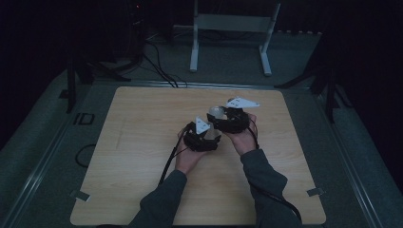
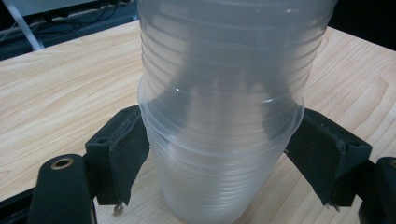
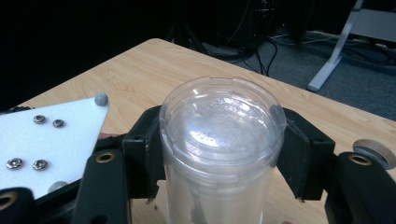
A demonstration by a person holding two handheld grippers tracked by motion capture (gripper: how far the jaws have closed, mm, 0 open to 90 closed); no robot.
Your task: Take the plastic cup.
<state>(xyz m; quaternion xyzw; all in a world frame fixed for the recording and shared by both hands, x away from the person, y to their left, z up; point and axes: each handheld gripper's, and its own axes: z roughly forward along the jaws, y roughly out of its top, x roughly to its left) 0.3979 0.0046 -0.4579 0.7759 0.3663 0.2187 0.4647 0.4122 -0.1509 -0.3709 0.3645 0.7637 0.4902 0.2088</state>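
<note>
A stack of clear ribbed plastic cups (image 2: 224, 70) is held above the wooden table (image 1: 138, 142) between both grippers. My left gripper (image 2: 222, 149) is shut on the stack just under a protruding rim, one pad on each side. My right gripper (image 3: 222, 144) is shut on the other end, its pads against the sides of the outermost cup (image 3: 222, 116), whose closed base faces the camera. In the high view the left gripper (image 1: 202, 137) is just in front and to the left of the right gripper (image 1: 227, 119), with the cups (image 1: 217, 112) at its far left side.
The left gripper's grey plate (image 3: 51, 140) sits close beside the right gripper. Beyond the table's far edge stand a white frame on two legs (image 1: 195, 52), floor cables (image 1: 159, 69) and dark stands at both sides. Two metal brackets (image 1: 80, 194) mark the table's near corners.
</note>
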